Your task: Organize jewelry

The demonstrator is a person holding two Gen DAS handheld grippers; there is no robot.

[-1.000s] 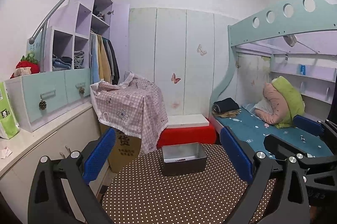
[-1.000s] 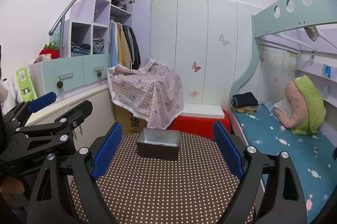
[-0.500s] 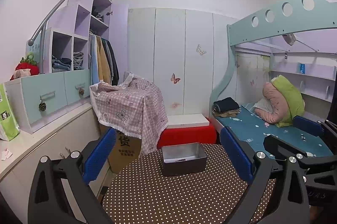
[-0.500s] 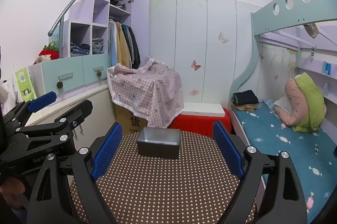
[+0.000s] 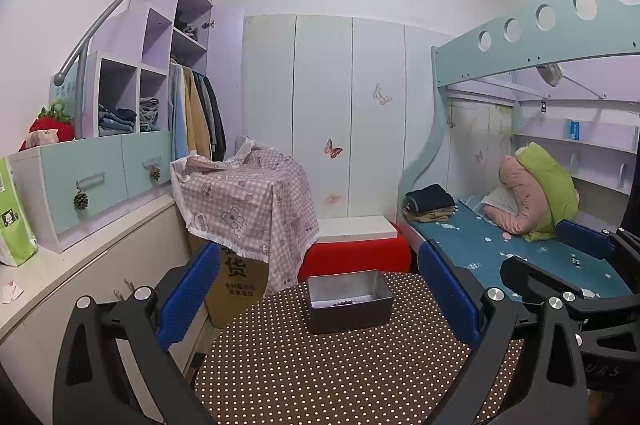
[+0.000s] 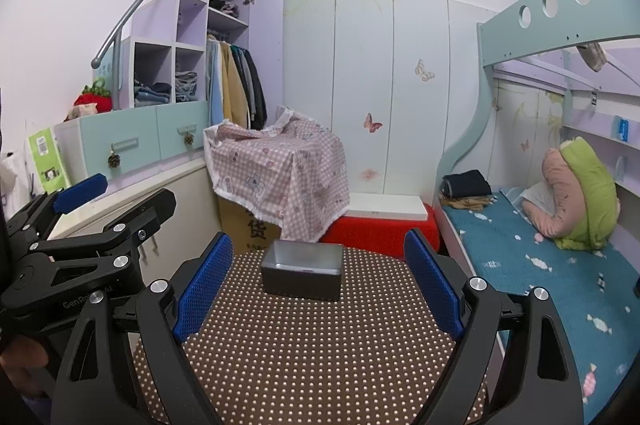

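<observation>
A bunk bed [image 5: 520, 241] fills the right side, its teal mattress cut off at the picture's rim, a green and pink bundle of bedding [image 5: 536, 193] heaped against the wall. Across the back runs a pale wardrobe [image 5: 352, 113] with butterfly stickers. On the left, a pink checked cloth [image 5: 248, 201] drapes over a cardboard box [image 5: 236, 281] — only the box's lower front shows, with printed characters.

Up close, the round table [image 5: 320, 377] in a brown dotted cover; its near edge drops out of sight below both views. At its far side sits the metal tray [image 5: 349, 299], open-topped, and on its floor lies a dark string of beads [image 5: 343, 302] — small, hard to make out, and from the right wrist view the tray's near wall [image 6: 303, 275] hides the inside almost entirely.

The left gripper [image 5: 320, 289] has its blue pads wide apart, nothing between them, the tray framed beyond. The right gripper [image 6: 320, 279] is likewise spread wide and empty. Each shows at the edge of the other's view, partly cut off.
</observation>
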